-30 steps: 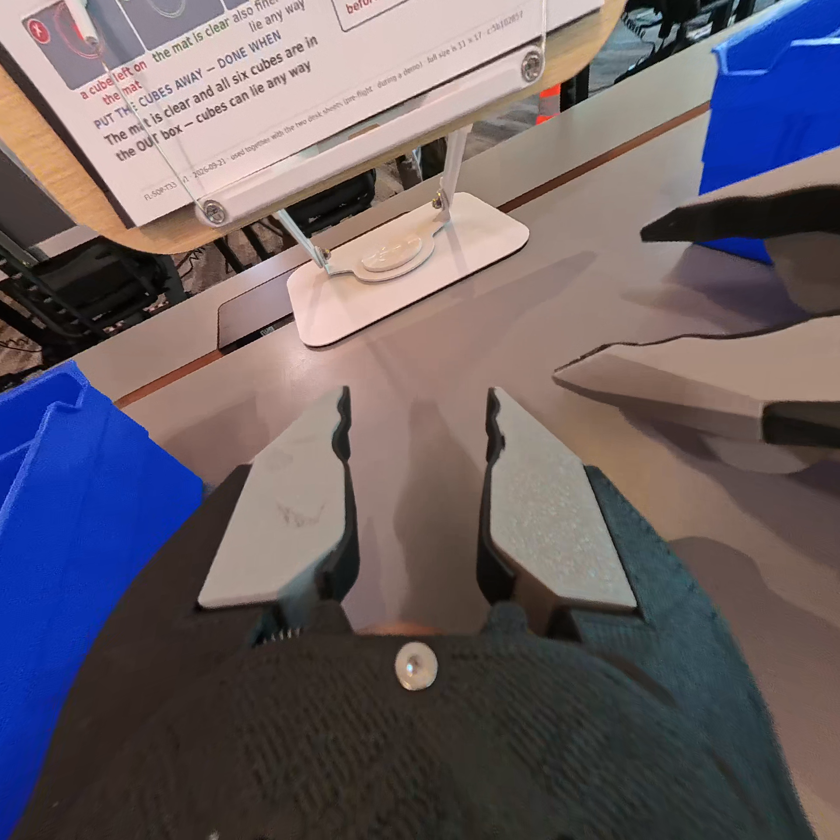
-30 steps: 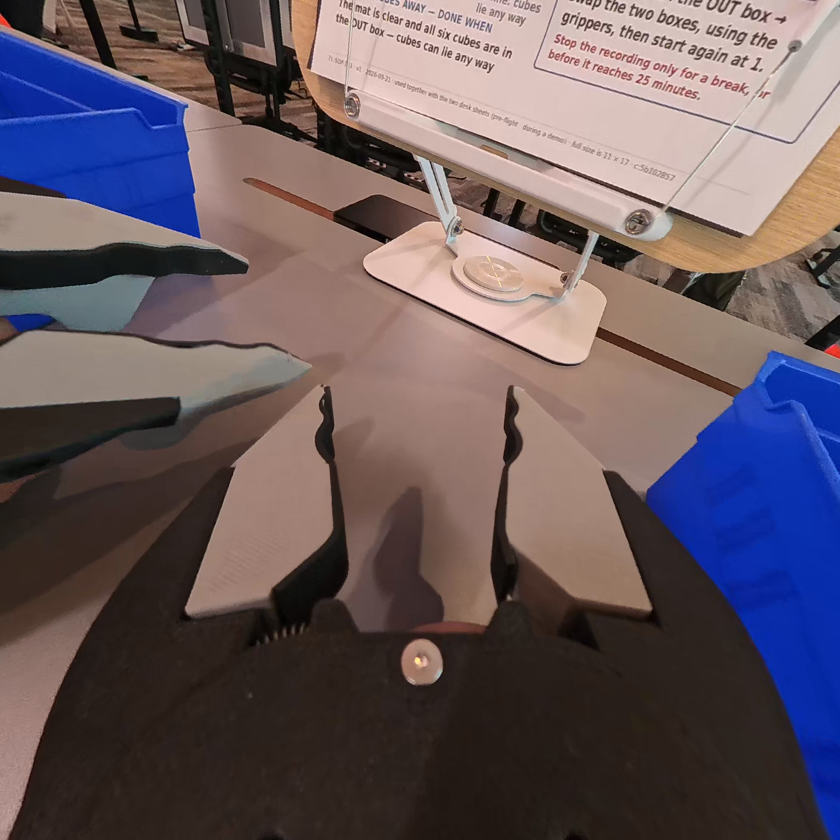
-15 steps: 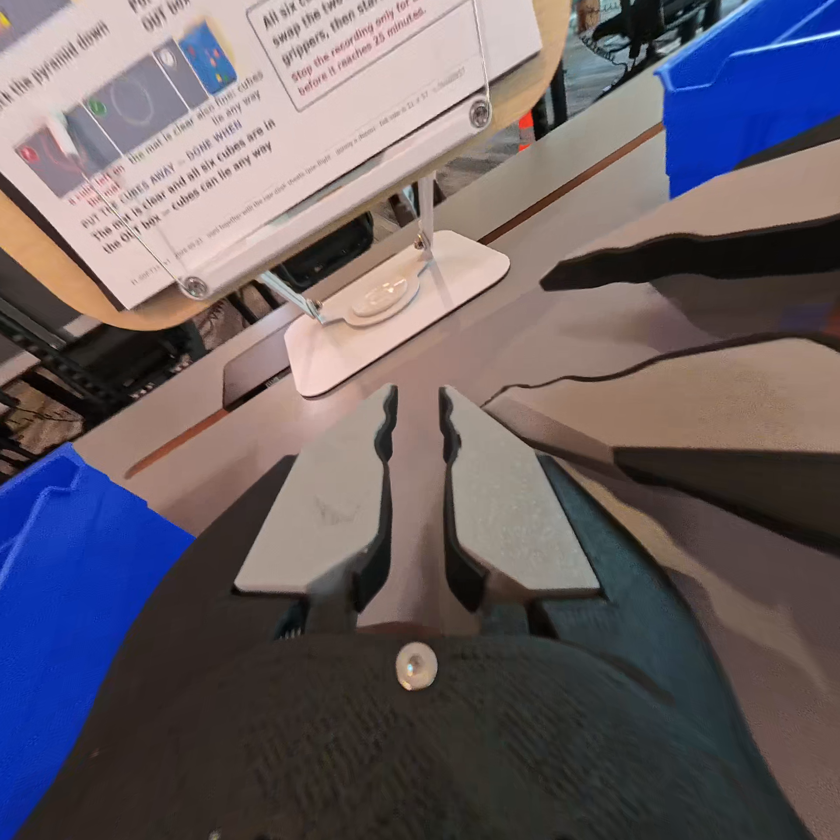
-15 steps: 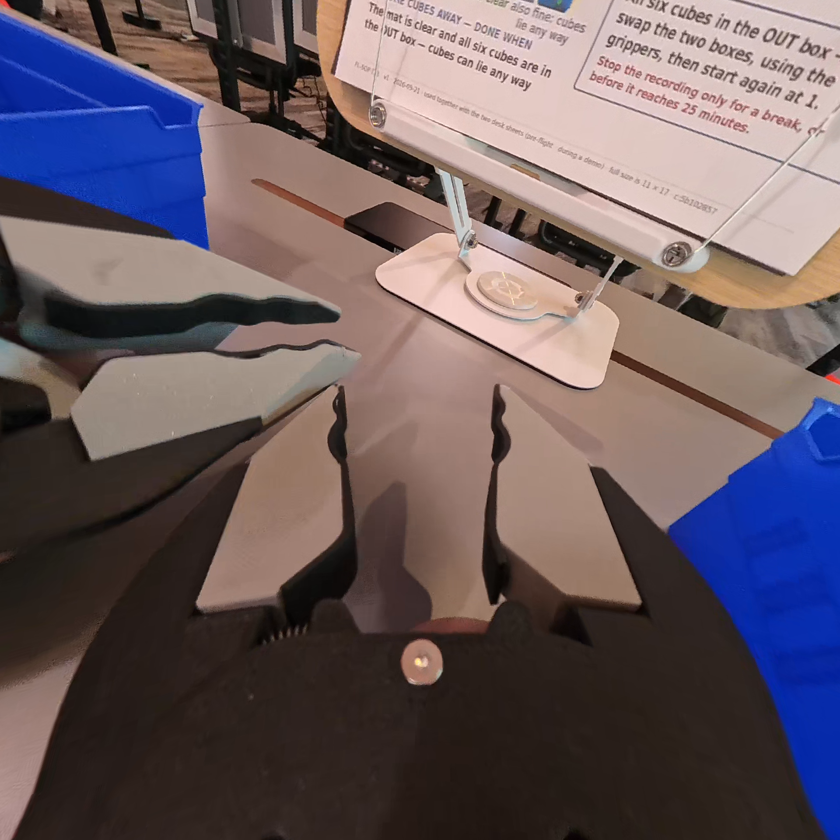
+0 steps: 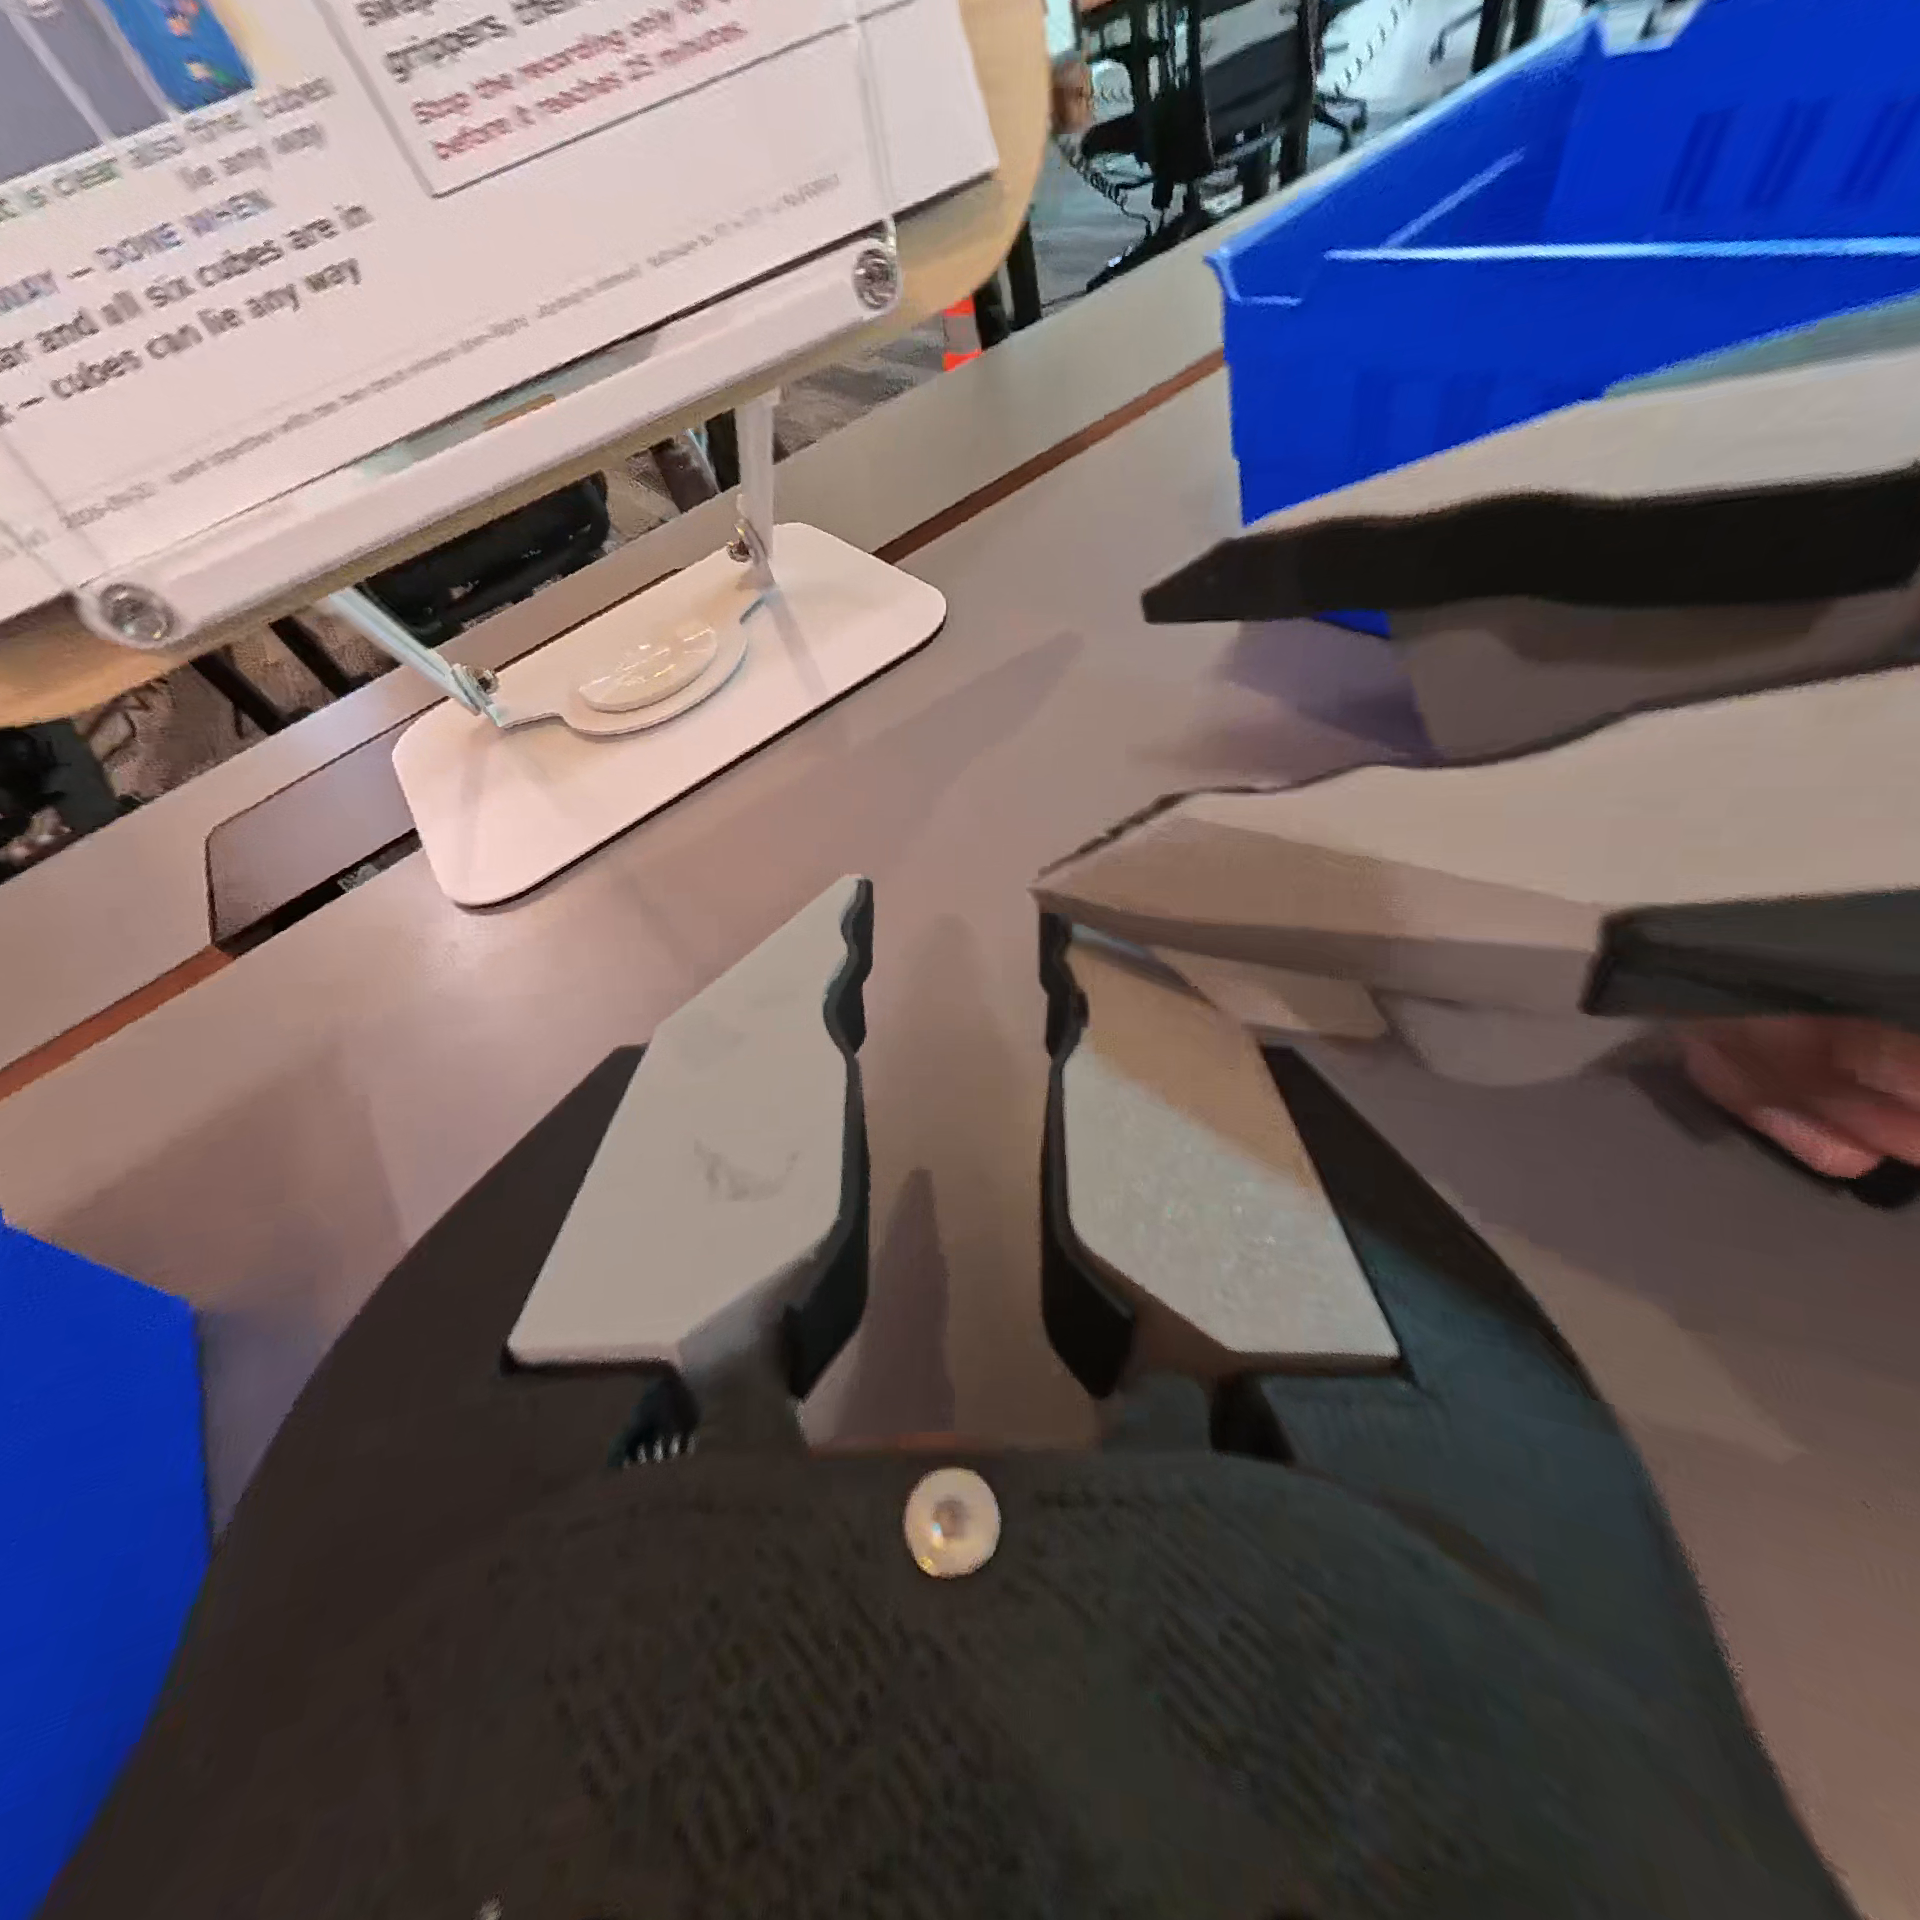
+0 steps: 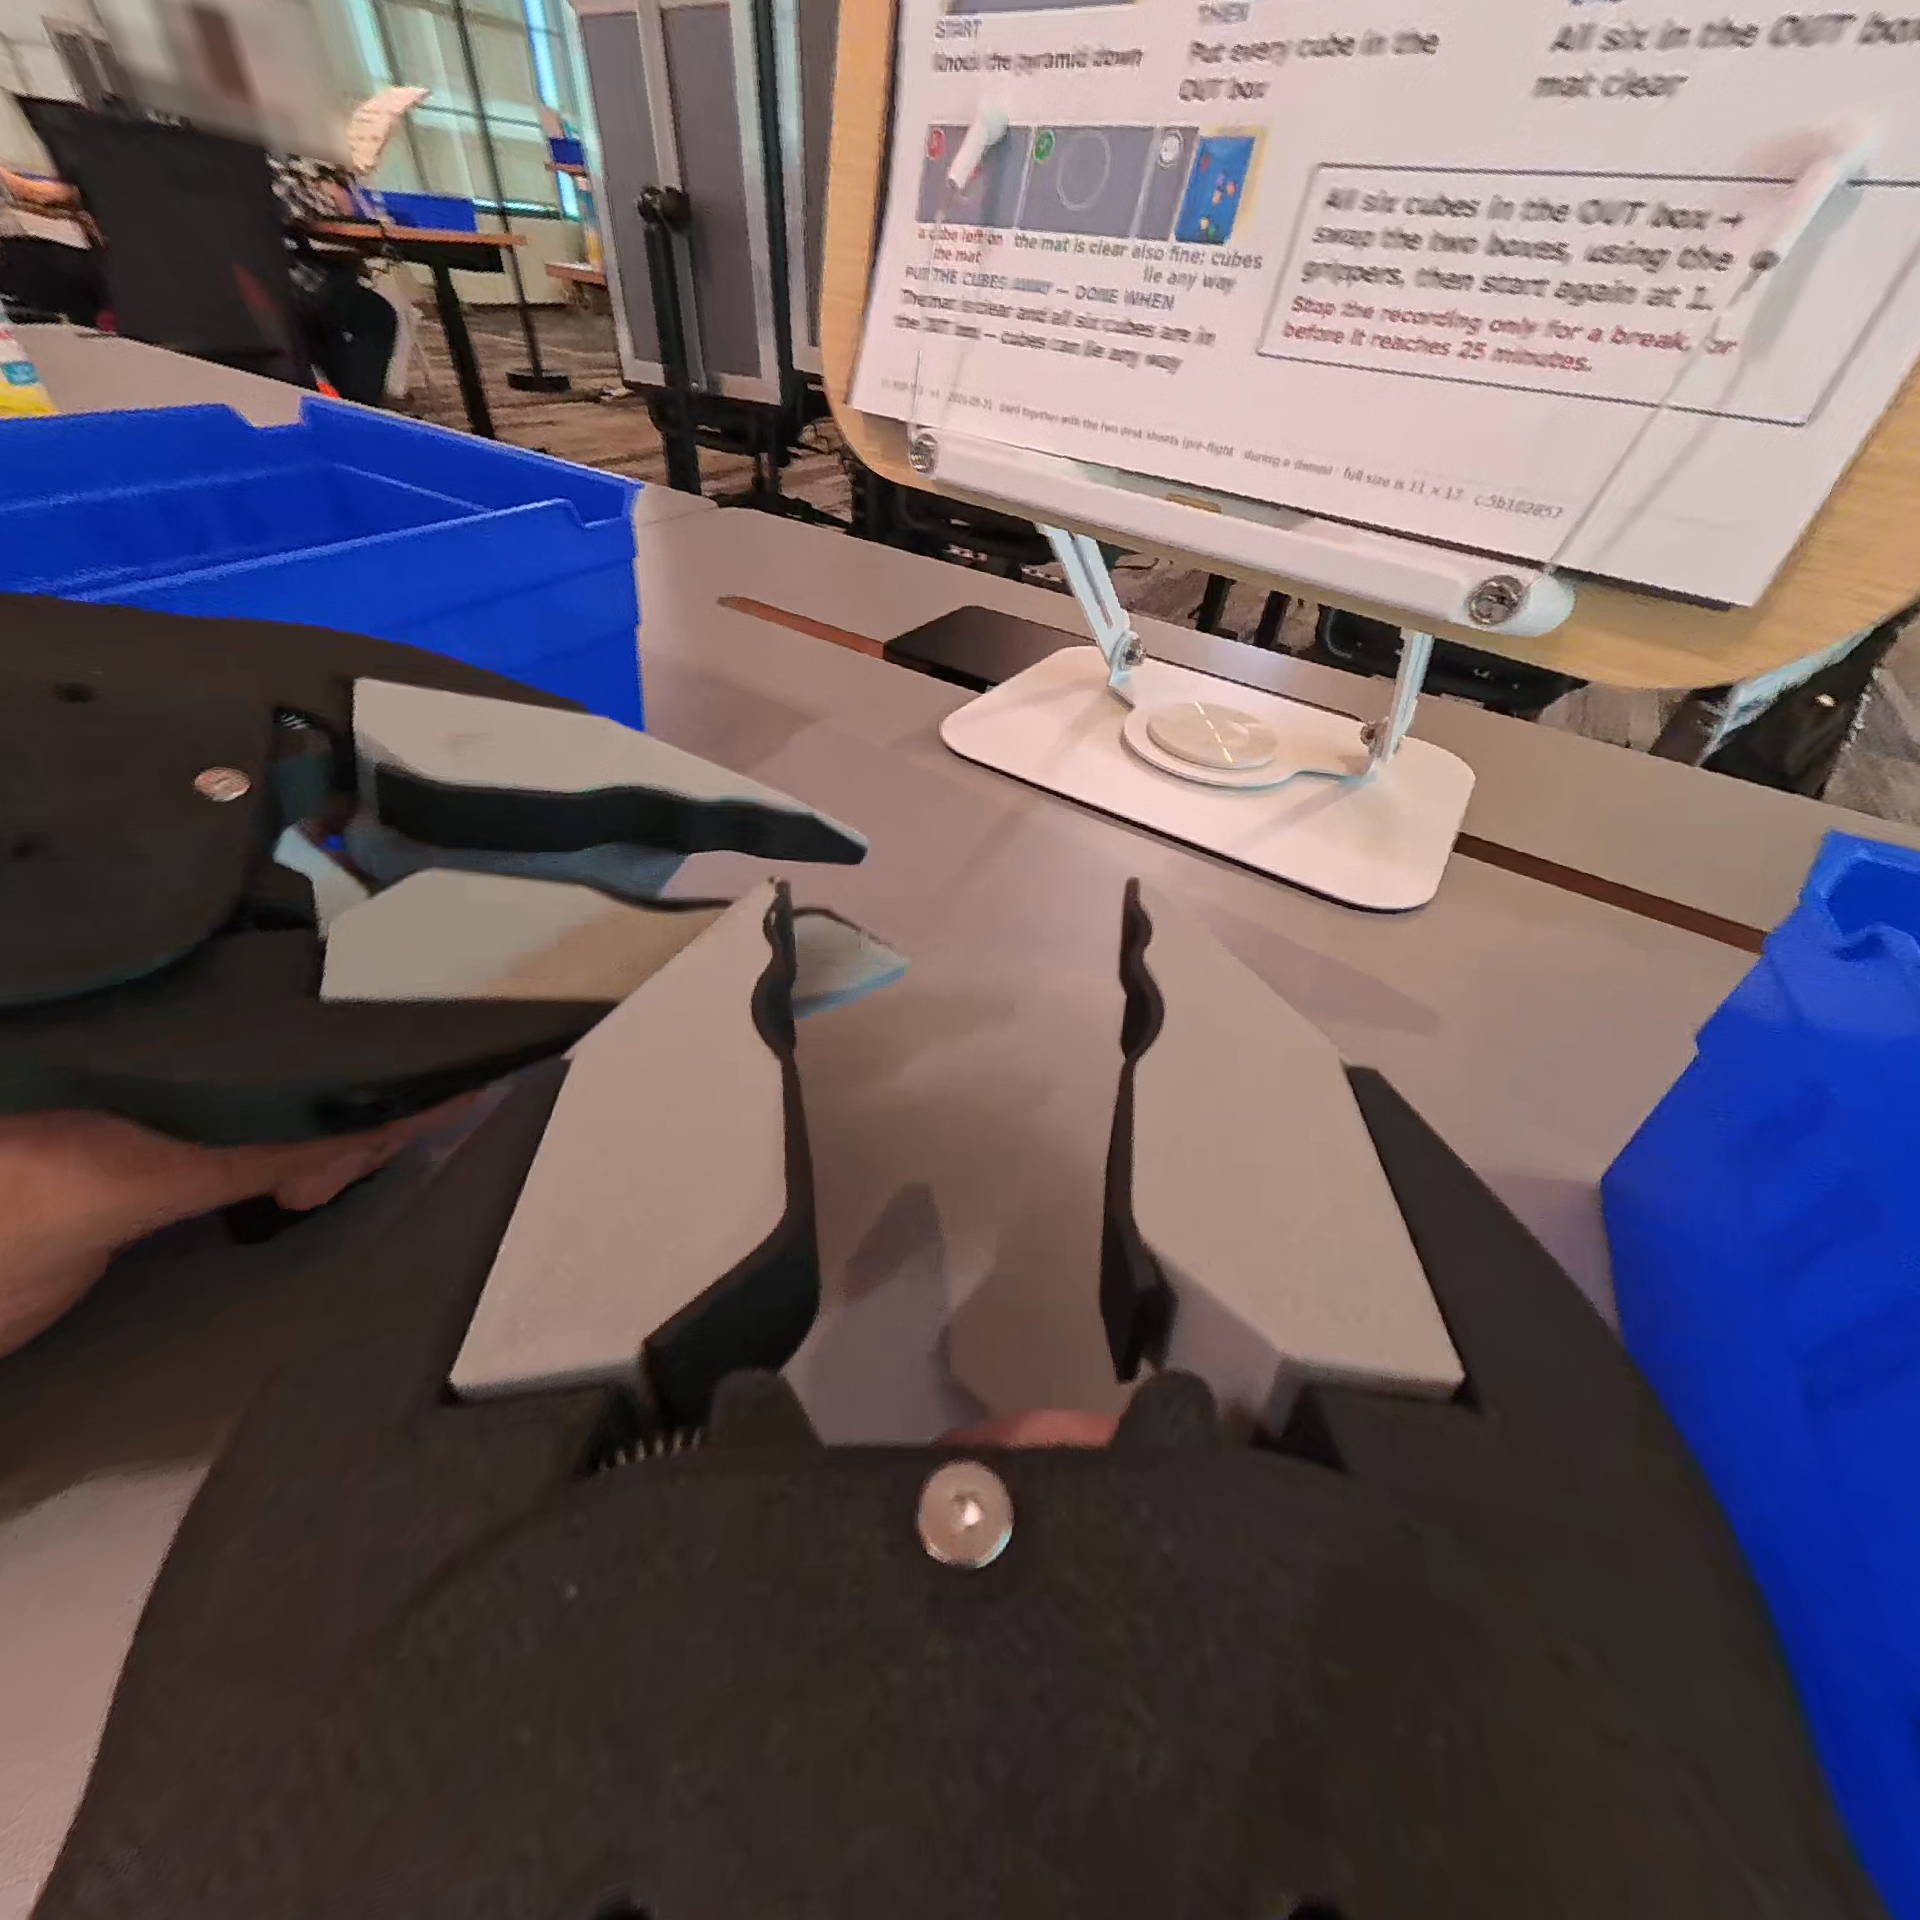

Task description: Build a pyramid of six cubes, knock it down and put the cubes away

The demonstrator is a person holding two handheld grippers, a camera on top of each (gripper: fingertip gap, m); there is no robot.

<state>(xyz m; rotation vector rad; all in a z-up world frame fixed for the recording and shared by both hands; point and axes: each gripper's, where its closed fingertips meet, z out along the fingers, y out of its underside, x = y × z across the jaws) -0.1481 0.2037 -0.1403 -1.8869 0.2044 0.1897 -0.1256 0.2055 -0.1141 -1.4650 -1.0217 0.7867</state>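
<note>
No cube shows in either view. My left gripper (image 5: 951, 920) is open and empty, low over the grey table (image 5: 727, 987). My right gripper (image 6: 953, 899) is open wider and also empty. The two grippers point toward each other at an angle and their tips nearly meet. In the left wrist view the right gripper (image 5: 1091, 748) comes in from the right, and its lower finger overlaps my right fingertip. In the right wrist view the left gripper (image 6: 878, 909) comes in from the left, behind my left finger.
A white stand (image 5: 675, 707) holding an instruction sheet stands at the back of the table; it also shows in the right wrist view (image 6: 1205, 769). Blue bins flank the work area: one left (image 6: 312, 540), one right (image 5: 1558, 312). Hands (image 6: 104, 1195) hold the grippers. Both grippers' tips are close together, under 4 cm apart.
The left gripper's jaws narrowed almost shut half a second ago and have opened again. Both grippers have drawn closer together, so their tips now overlap.
</note>
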